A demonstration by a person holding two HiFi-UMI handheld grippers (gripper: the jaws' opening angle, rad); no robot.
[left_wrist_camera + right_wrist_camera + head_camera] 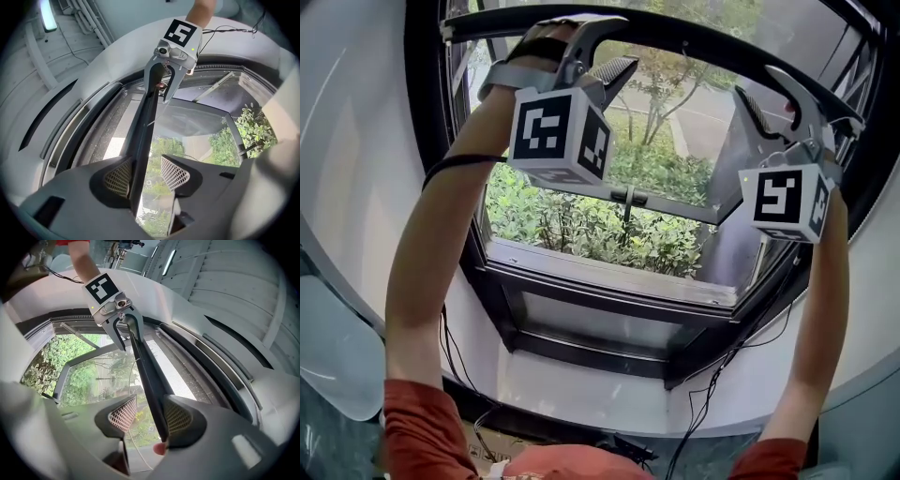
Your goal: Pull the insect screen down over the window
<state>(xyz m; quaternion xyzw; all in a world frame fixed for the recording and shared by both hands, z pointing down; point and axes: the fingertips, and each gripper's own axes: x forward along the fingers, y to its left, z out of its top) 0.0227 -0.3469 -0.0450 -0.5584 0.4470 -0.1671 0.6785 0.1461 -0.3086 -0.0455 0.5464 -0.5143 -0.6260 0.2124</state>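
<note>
The insect screen's black pull bar (694,42) runs across the top of the window opening. My left gripper (614,45) is hooked over its left part and my right gripper (773,98) over its right part. In the left gripper view the bar (145,126) lies against one pad of my left gripper (146,172), with a gap to the other pad. In the right gripper view the bar (145,366) rests against the right-hand pad of my right gripper (150,416), clear of the left one. Both grippers are open around the bar. Dark screen mesh (112,124) shows behind it.
Below the bar an outward-opened glass sash with a handle (628,199) looks onto green shrubs. The dark lower window frame (609,281) and a white sill lie beneath. Black cables (712,394) hang under the sill. White wall flanks the window.
</note>
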